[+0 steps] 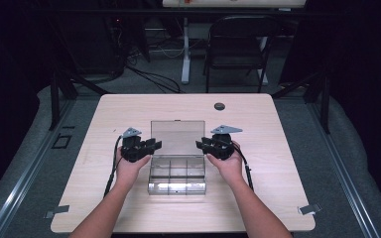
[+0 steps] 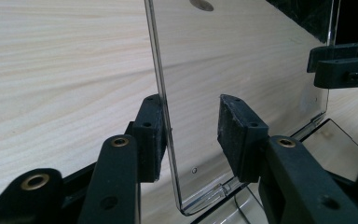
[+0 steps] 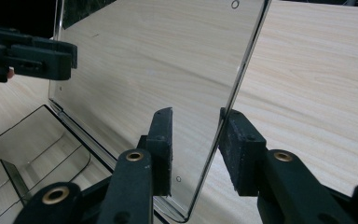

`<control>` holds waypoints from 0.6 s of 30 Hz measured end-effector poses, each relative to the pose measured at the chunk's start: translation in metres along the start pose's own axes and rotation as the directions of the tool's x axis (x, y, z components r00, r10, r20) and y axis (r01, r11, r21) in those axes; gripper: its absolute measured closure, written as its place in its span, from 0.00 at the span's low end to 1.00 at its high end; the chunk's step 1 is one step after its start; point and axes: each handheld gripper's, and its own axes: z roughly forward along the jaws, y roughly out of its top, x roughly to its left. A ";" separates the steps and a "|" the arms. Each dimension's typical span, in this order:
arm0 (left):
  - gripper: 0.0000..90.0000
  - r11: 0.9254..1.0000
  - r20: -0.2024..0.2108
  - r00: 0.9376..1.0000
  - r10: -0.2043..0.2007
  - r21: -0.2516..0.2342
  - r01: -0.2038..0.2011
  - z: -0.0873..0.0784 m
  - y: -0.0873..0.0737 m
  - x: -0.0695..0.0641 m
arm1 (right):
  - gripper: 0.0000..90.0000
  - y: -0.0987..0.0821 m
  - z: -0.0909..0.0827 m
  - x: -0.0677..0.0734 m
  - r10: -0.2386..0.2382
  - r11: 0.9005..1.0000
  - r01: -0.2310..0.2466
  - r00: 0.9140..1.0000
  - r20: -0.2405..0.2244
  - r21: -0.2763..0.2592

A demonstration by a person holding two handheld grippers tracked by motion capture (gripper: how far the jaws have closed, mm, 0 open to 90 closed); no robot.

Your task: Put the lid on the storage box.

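Note:
A clear plastic compartment box (image 1: 177, 174) sits mid-table with its lid (image 1: 177, 136) standing upright at the back. My left gripper (image 1: 155, 145) is at the lid's left edge and my right gripper (image 1: 199, 144) at its right edge. In the left gripper view the left gripper (image 2: 191, 102) is open with the lid (image 2: 242, 56) edge between its pads, close against the left pad. In the right gripper view the right gripper (image 3: 196, 116) is open astride the lid (image 3: 158, 56) edge, which lies by the right pad. The box's compartments (image 3: 37, 140) look empty.
The pale wooden table (image 1: 129, 109) has a dark cable hole (image 1: 220, 106) near its far edge. Grey tape tabs mark its front corners (image 1: 57, 211) (image 1: 310, 208). A black folding chair (image 1: 238, 44) and cables stand on the floor beyond the table.

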 end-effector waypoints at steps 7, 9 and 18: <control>0.65 1.000 0.017 1.000 -0.022 0.018 0.021 0.002 -0.002 0.001 | 0.73 0.000 0.001 -0.001 0.009 1.000 -0.009 1.000 -0.002 0.001; 0.65 0.999 0.020 0.999 -0.026 0.030 0.026 0.004 -0.004 0.002 | 0.73 -0.001 0.002 -0.002 0.020 1.000 -0.020 1.000 -0.008 0.001; 0.64 0.998 0.033 0.998 -0.045 0.048 0.044 0.006 -0.007 0.004 | 0.73 -0.001 0.004 -0.006 0.044 0.999 -0.043 0.999 -0.013 0.021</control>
